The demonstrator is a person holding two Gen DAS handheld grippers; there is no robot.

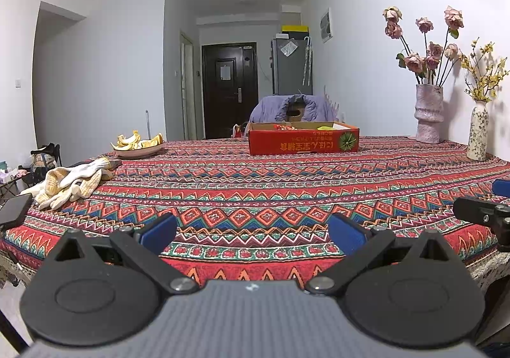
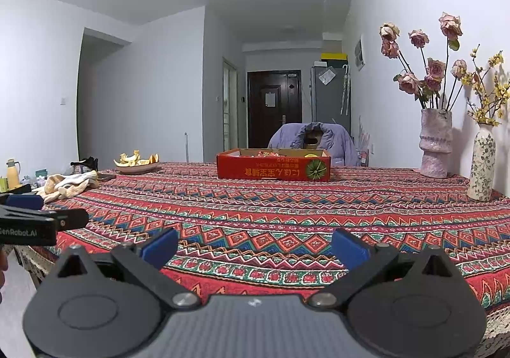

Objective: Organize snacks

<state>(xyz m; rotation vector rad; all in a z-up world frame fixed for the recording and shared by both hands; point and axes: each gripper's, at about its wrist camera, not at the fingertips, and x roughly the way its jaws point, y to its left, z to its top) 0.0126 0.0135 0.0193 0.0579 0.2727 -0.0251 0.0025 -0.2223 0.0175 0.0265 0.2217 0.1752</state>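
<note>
The patterned surface point(image 1: 255, 186) fills both views; the red snack box point(image 1: 304, 138) sits well off at 12 o'clock, snacks point(image 1: 285, 126) inside it; the left gripper point(image 1: 251, 232) and right gripper point(image 2: 255, 246) hang over the near edge, jaws released and holding nothing; gloves point(image 1: 71, 181) lie at 10 o'clock.

The surface point(image 1: 287, 192) carries one red cardboard box point(image 1: 303, 142), one plate of fruit peels point(image 1: 137, 147), one heap of pale work gloves point(image 1: 71, 181) and two vases point(image 1: 428, 114), the taller filled with pink roses, the slimmer with yellow sprigs. One dark phone point(image 1: 14, 208) lies at the left edge. How many snacks sit inside the box cannot be counted.
</note>
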